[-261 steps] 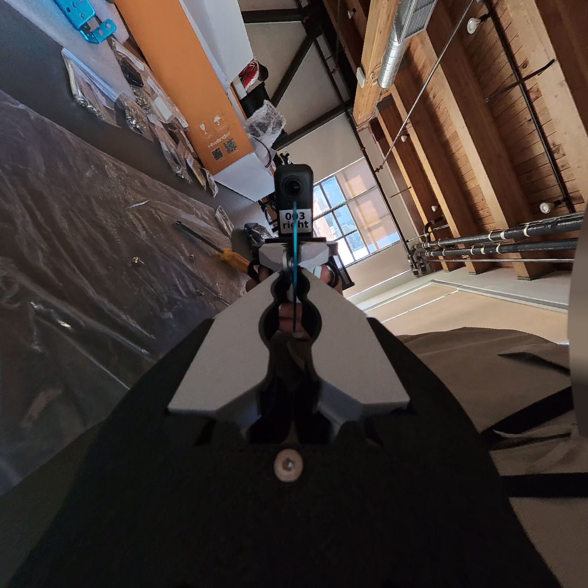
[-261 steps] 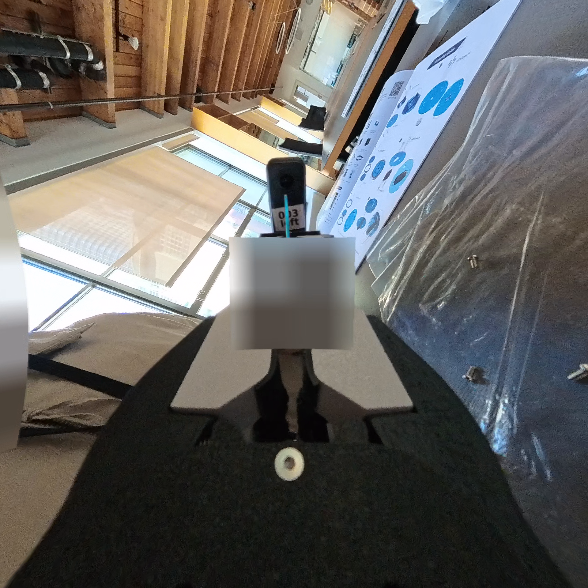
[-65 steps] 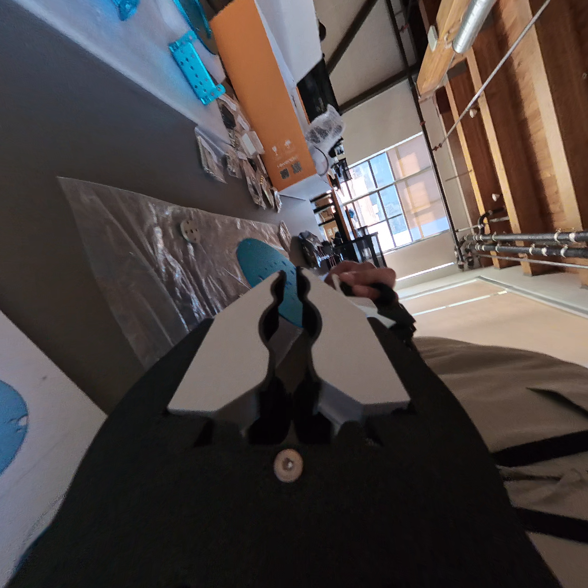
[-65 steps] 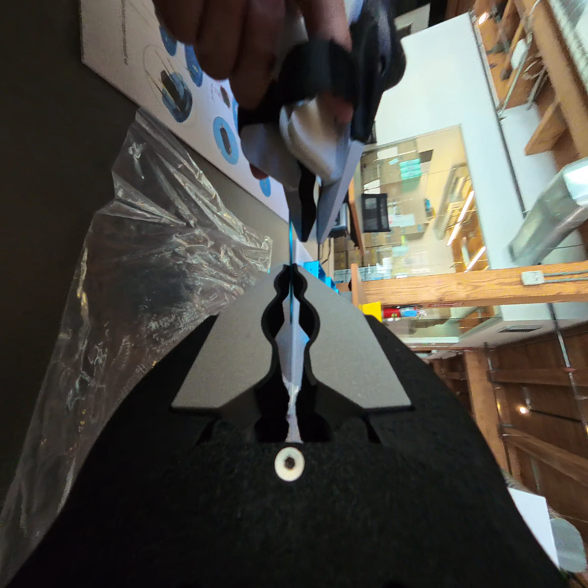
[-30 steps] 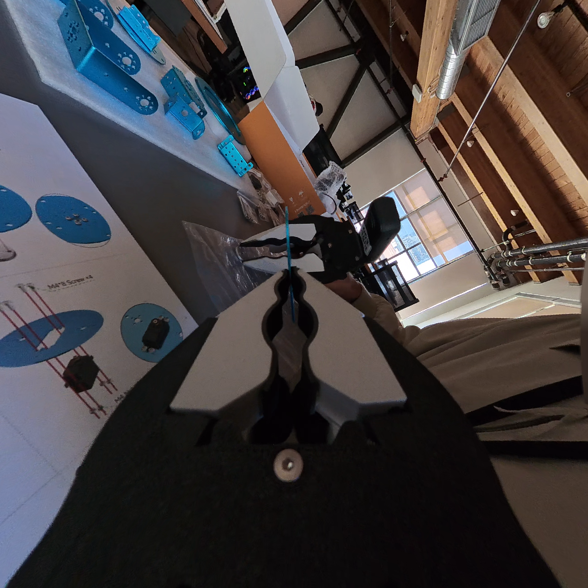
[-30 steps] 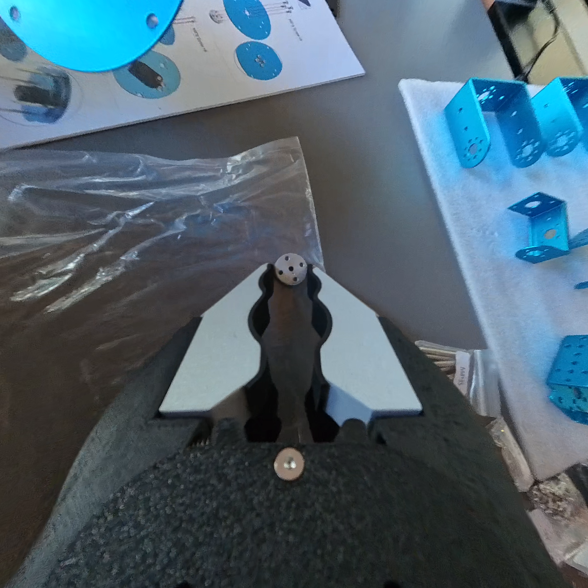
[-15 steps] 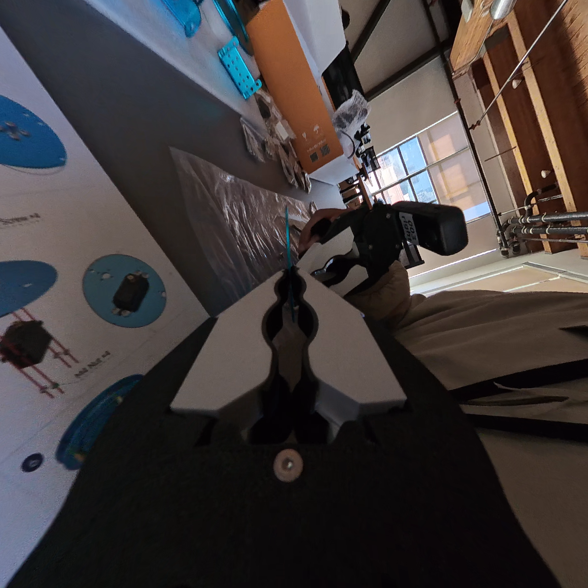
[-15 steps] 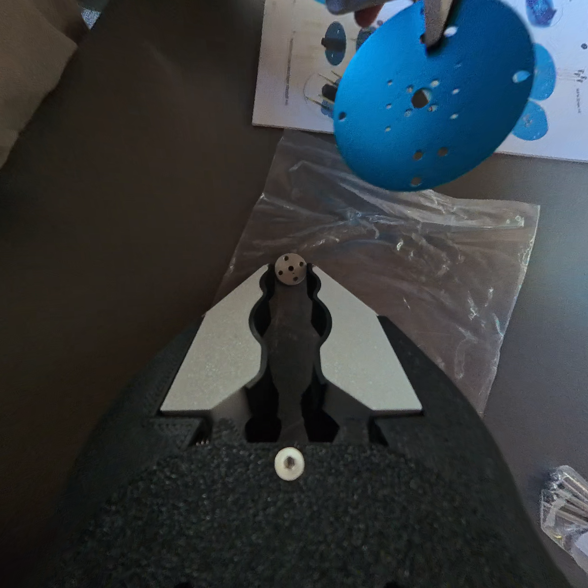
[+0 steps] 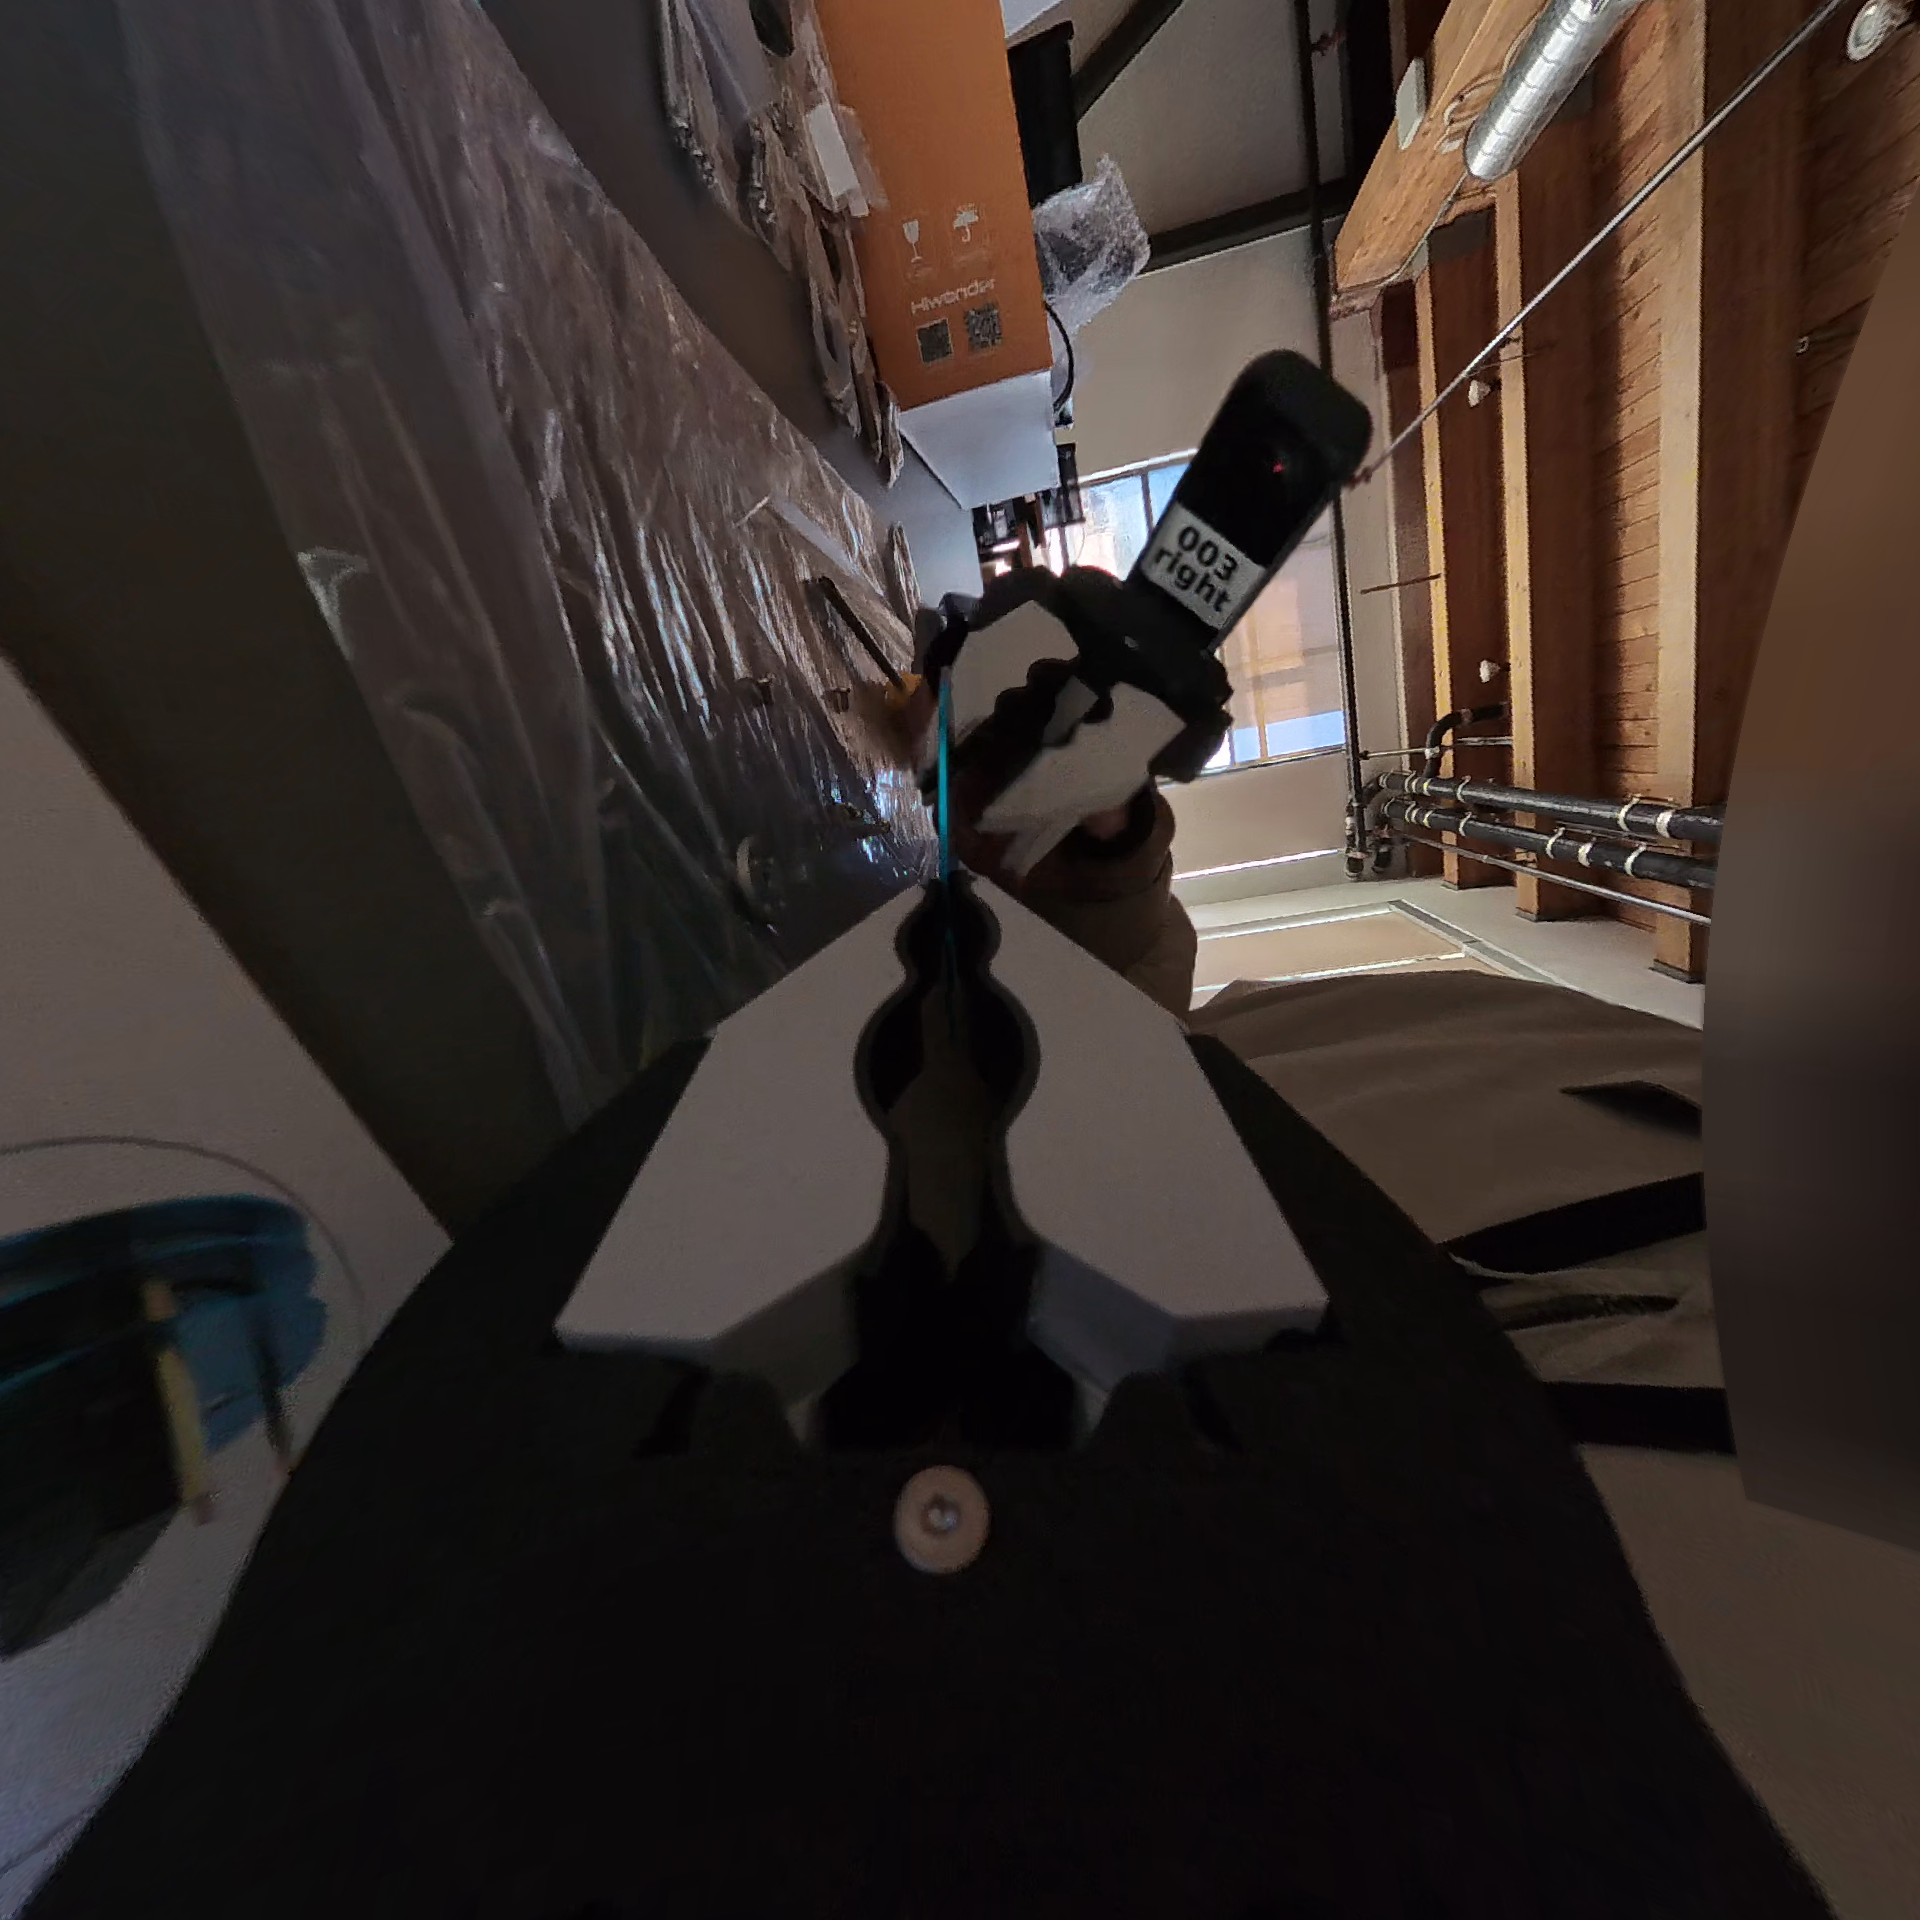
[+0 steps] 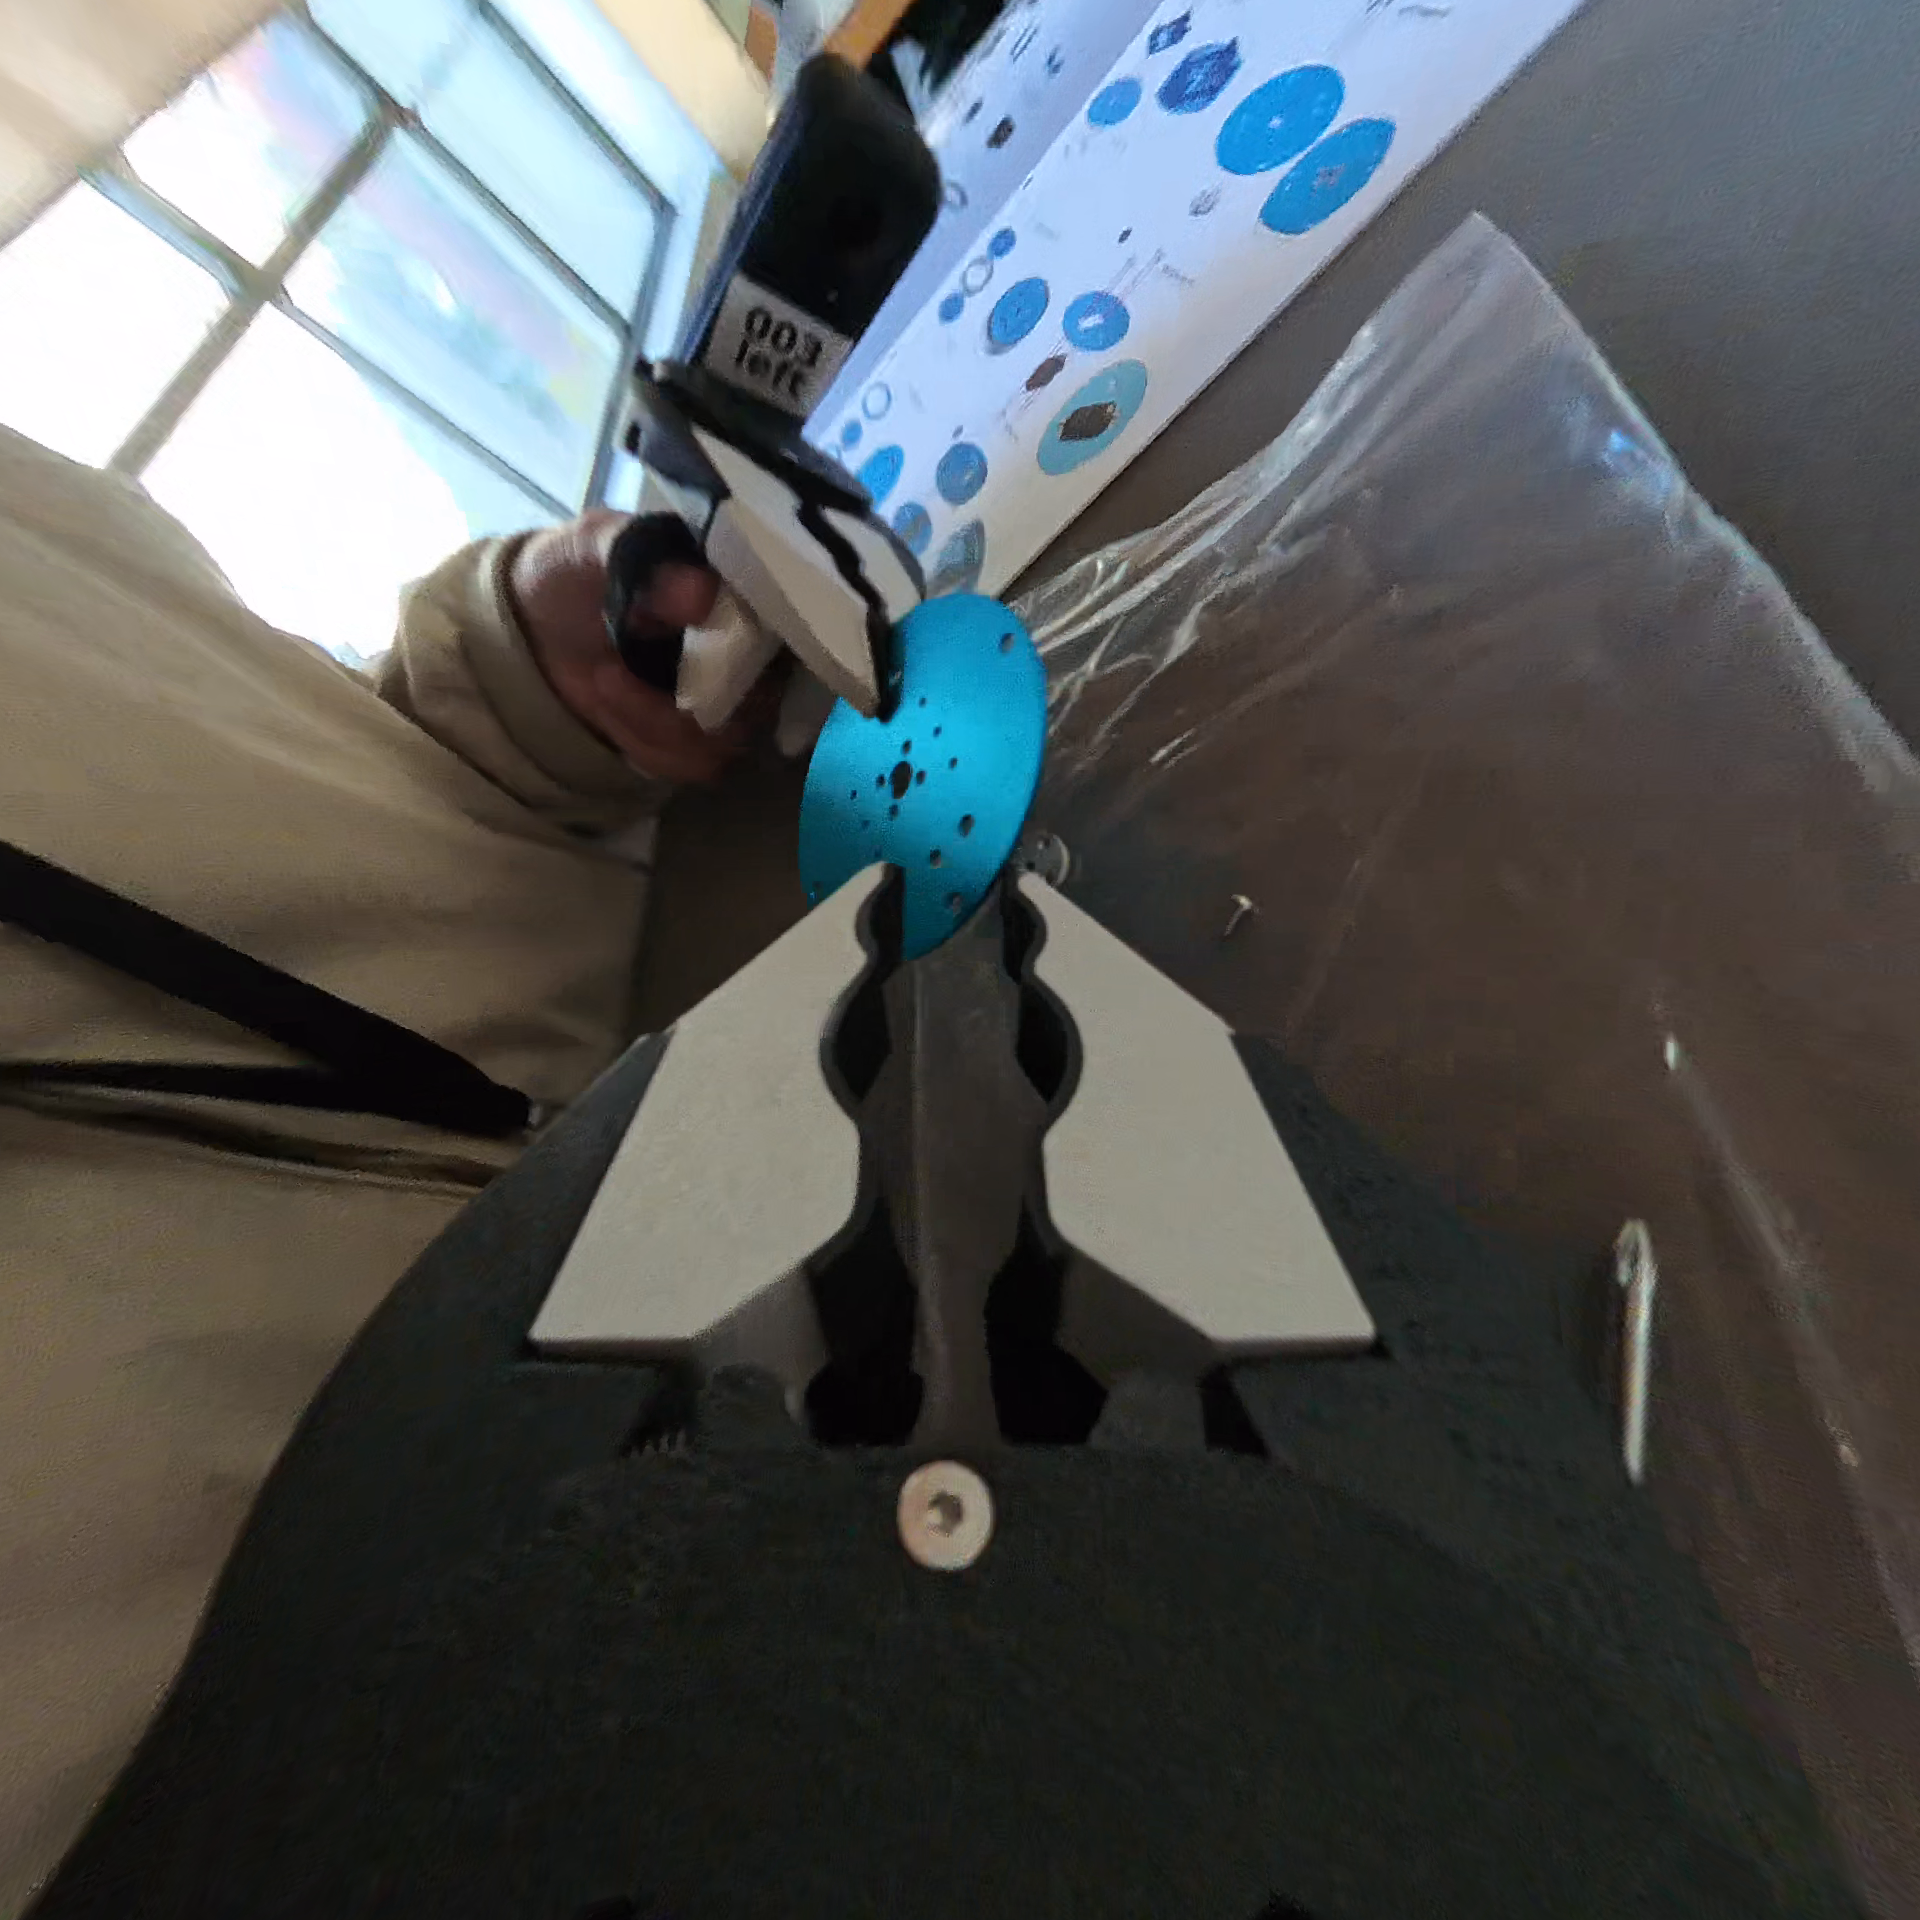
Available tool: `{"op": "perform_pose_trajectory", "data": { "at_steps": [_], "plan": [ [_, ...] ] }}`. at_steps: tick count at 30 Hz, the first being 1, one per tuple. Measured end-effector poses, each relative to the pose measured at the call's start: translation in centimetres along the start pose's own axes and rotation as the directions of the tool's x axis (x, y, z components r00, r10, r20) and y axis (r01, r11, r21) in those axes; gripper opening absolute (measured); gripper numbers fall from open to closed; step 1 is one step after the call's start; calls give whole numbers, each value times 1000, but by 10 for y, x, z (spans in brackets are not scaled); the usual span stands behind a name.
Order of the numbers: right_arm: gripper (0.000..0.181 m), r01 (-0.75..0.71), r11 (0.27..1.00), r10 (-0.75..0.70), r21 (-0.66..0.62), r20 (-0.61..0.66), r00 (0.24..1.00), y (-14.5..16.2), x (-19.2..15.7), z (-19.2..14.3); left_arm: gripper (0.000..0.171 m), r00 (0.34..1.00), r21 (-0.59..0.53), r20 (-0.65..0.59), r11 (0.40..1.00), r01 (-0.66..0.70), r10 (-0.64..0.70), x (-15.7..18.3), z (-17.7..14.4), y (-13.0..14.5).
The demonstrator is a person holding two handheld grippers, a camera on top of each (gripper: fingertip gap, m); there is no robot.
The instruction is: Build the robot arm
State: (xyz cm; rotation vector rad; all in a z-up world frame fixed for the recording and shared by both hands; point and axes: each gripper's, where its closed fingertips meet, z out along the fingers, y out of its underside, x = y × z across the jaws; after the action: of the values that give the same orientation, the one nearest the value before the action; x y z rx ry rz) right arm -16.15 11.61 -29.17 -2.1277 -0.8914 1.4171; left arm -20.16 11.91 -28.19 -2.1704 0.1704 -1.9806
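My left gripper is shut on the rim of a thin blue round plate with holes, seen edge-on. In the right wrist view the left gripper holds the plate upright above the table. My right gripper has its tips against the plate's lower face. Its jaws keep the same narrow gap as when they gripped a small silver hub, which the plate now hides. The right gripper faces me in the left wrist view.
A clear plastic bag lies on the dark table with loose screws and another small silver disc. A printed instruction sheet lies beyond it. An orange box and a screwdriver are farther off. A beige sleeve is at the left. The grippers' ends are close to 5 centimeters from one another.
The right gripper, which picked up the small silver hub, has swung up from facing the table and brought its tips to the plate. The left gripper has kept hold of the plate.
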Motion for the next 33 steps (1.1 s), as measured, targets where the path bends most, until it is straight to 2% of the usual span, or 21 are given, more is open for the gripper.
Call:
{"op": "perform_pose_trajectory", "data": {
  "at_steps": [1, 6, 11, 14, 16, 19, 21, 22, 24, 27, 33],
  "plan": [
    [6, -51, 999, 51, 2, -8, 999, 3, 3, -1, 1, 1000, -18, 15, 1000, -12, 12, -1, 2, 2],
    [3, -152, 988, 147, -35, -119, 982, 22, 17, 3, 7, 977, -79, 185, 993, -89, 103, -22, 6, 5],
    [1, -191, 981, 192, 19, -111, 975, 20, 10, 6, 13, 909, -65, 348, 973, -222, 230, -34, -1, -8],
    [1, -196, 980, 198, 29, -99, 975, 19, 9, 5, 17, 822, -69, 441, 927, -370, 361, -36, -11, -19],
    [1, -196, 980, 197, 18, -110, 974, 21, 11, 6, 17, 753, -117, 479, 883, -455, 451, -37, -13, -21],
    [3, -216, 976, 210, -29, -125, 970, 29, 14, 8, 17, 608, -217, 487, 762, -611, 627, -29, -9, -19],
    [3, -213, 977, 208, -25, -127, 970, 29, 14, 9, 17, 516, -296, 486, 689, -662, 705, -29, -5, -16],
    [3, -204, 979, 198, -29, -140, 970, 30, 14, 8, 17, 489, -327, 488, 671, -666, 723, -32, -3, -15],
    [4, -182, 982, 171, -48, -178, 969, 32, 16, 7, 17, 485, -351, 484, 669, -655, 729, -37, 1, -13],
    [5, -160, 985, 144, -60, -213, 966, 33, 18, 6, 17, 528, -346, 471, 698, -627, 707, -43, 6, -12],
    [8, -101, 990, 70, -97, -287, 955, 34, 24, 6, 16, 530, -355, 477, 705, -614, 701, -48, 5, -14]
  ]
}}
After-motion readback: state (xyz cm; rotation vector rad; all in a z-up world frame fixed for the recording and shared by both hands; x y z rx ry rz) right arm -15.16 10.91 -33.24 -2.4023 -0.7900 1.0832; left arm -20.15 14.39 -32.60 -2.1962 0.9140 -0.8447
